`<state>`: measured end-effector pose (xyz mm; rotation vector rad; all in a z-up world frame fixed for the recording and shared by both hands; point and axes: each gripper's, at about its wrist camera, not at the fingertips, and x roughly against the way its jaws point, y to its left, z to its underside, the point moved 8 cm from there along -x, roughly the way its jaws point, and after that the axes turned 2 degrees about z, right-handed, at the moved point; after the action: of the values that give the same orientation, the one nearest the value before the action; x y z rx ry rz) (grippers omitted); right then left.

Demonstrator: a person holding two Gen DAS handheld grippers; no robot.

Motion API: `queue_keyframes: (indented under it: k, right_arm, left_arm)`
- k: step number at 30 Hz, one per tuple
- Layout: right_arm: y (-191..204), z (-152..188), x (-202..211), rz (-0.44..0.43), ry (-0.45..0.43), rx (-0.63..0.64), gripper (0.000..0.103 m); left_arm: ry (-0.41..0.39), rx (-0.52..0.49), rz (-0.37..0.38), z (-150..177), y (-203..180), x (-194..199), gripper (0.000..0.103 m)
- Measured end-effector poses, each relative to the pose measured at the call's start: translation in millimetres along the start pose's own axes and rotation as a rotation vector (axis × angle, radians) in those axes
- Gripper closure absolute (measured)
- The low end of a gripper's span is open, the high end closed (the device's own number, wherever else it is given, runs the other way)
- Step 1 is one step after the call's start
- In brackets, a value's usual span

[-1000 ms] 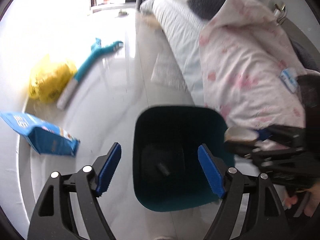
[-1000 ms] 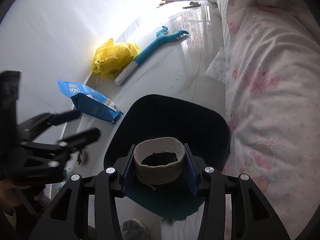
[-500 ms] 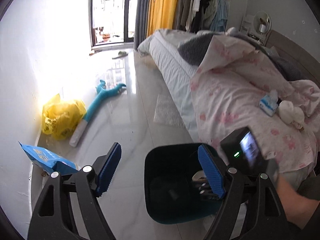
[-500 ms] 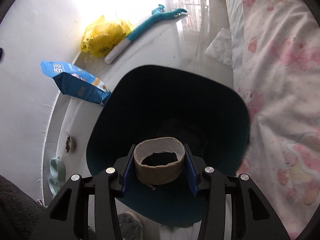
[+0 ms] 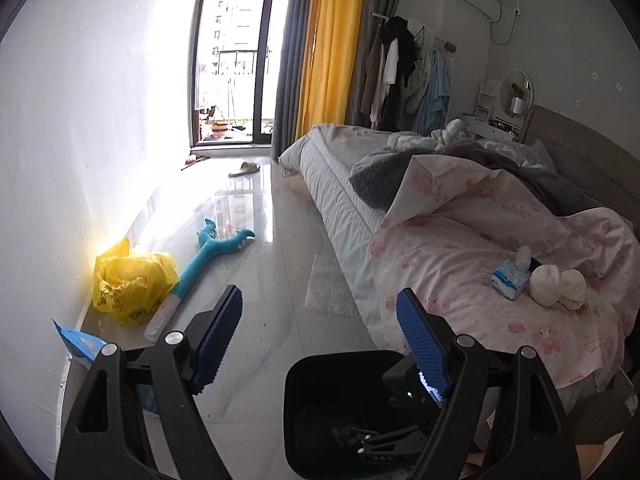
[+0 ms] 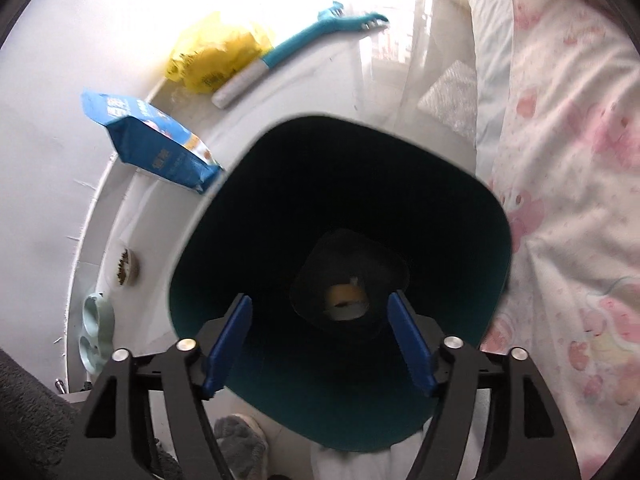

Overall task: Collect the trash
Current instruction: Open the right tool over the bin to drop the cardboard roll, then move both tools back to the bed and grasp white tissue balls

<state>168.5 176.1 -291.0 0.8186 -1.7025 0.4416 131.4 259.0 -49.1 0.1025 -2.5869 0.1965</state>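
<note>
A dark teal trash bin stands on the floor beside the bed; its rim also shows at the bottom of the left wrist view. My right gripper hangs over the bin's mouth, its jaws opening, with nothing between the blue pads. The cardboard roll lies deep in the bin's dark bottom. My left gripper is raised and open, empty, looking across the room. On the pink quilt lie a blue tissue pack and white crumpled tissues.
A yellow plastic bag, a teal toy with a white handle and a blue pouch lie along the wall. Bubble wrap sits by the bed. Pet bowls stand near the wall. A slipper lies near the balcony door.
My right gripper moved down over the bin and let go of the cardboard roll, which fell inside. My left gripper rose and tilted up, bringing the room and bed into view.
</note>
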Motion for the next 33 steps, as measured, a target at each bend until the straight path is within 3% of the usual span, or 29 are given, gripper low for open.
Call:
queue_keyframes:
  k: [13, 25, 33]
  right_arm:
    - [5, -14, 86, -0.031, -0.271, 0.066, 0.019]
    - [-40, -3, 156, 0.018, -0.449, 0.062, 0.018]
    - [-77, 19, 191, 0.085, -0.517, 0.083, 0.016]
  left_arm:
    - [-0.071, 0.004, 0.038, -32, -29, 14, 0.011]
    - [-0.07, 0.014, 0.122, -47, -90, 0, 0.01]
    - [-0.056, 0.008, 0.176, -50, -140, -20, 0.009]
